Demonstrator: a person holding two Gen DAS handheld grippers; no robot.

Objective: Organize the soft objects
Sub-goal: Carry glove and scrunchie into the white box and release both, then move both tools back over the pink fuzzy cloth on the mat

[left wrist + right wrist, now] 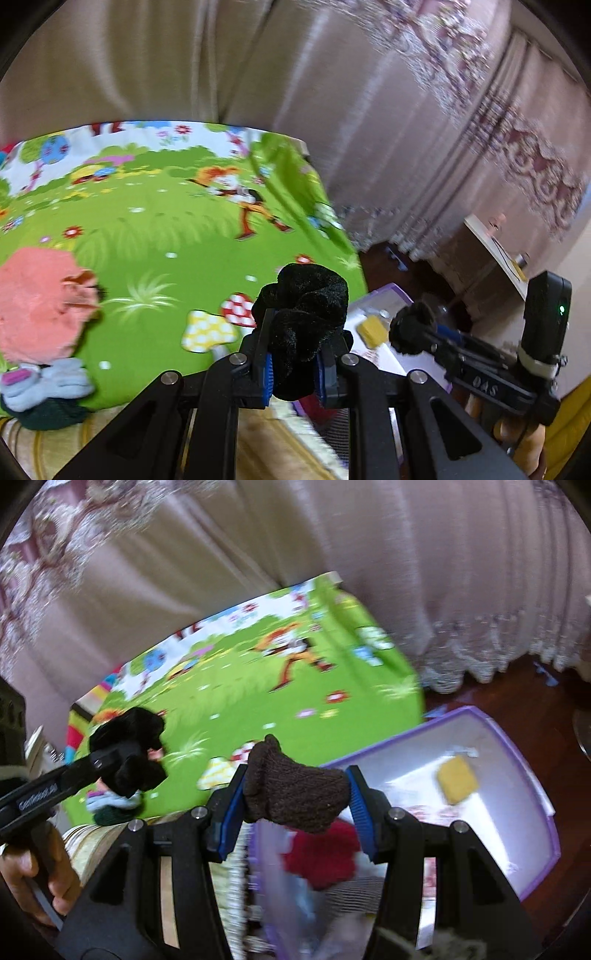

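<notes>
Both tools loaded. Left tool (295,363) is clamped on a black velvet scrunchie (303,314), pinched between the blue pads with most of the fabric bunched above and ahead of the tips. Right tool (295,805) is clamped on a dark brown knitted sock-like piece (295,794), lying crosswise between the pads with its narrow end sticking up at the left pad.

Key relation: the purple-rimmed white plastic bin (532,775) sits below and ahead-right of the right tool, on the dark wooden floor (535,686) beside the surface under the green cartoon-print cloth (240,709). The brown piece hangs over the bin's near-left part, roughly above a red fuzzy item (325,853) already inside; a yellow sponge-like block (456,784) lies further in, toward the far right. The right tool is clearly the nearer one, so a release there probably lands inside.

The left tool is still over the cloth edge, with the bin to its right (391,295). In the left wrist view the right tool (410,325) lies between it and the bin, so the left probably has to travel right and wait its turn.

Still on the cloth, left side: a pink fluffy item (40,302), a light blue-grey knitted item (51,384) and something dark green knitted (48,413) under it. Frames are motion-blurred, so exact heights over the bin are unclear.
</notes>
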